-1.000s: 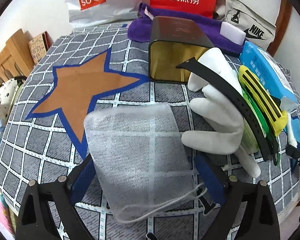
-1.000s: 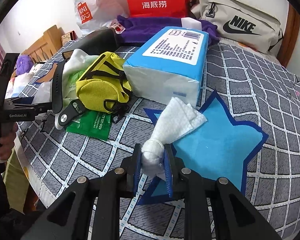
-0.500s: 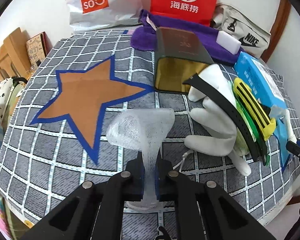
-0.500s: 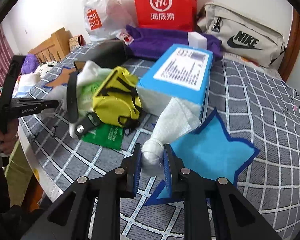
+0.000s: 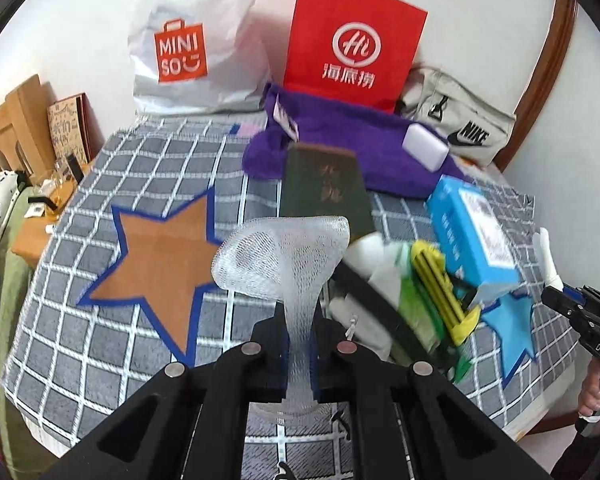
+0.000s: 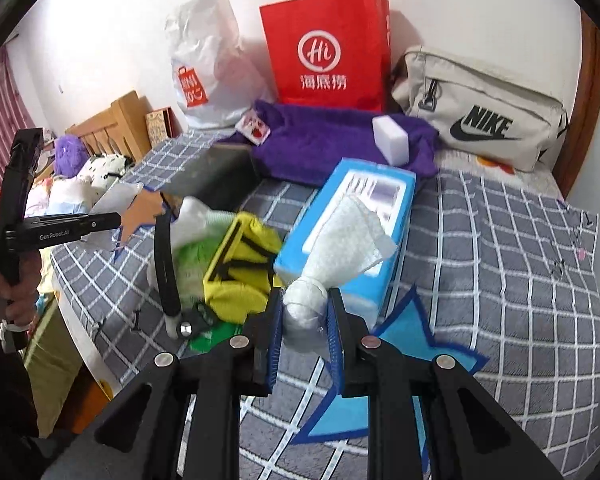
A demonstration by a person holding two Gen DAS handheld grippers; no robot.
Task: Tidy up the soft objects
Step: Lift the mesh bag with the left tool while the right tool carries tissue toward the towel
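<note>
A: Mesh bag (image 5: 284, 264): where is it?
B: Pinched in the left gripper (image 5: 300, 344), above the bed (image 5: 100, 336) (beside the orange star (image 5: 164, 264)).
A: And the right gripper (image 6: 304, 320)?
B: Clamped on a white cloth (image 6: 340, 248), above the blue star (image 6: 404, 340).

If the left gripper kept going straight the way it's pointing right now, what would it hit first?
The left gripper, shut on the white mesh bag, points down toward the checked bedcover. Probably the cover first, between the brown star and the dark green box. Depth is unclear, so the box's near end may come first.
</note>
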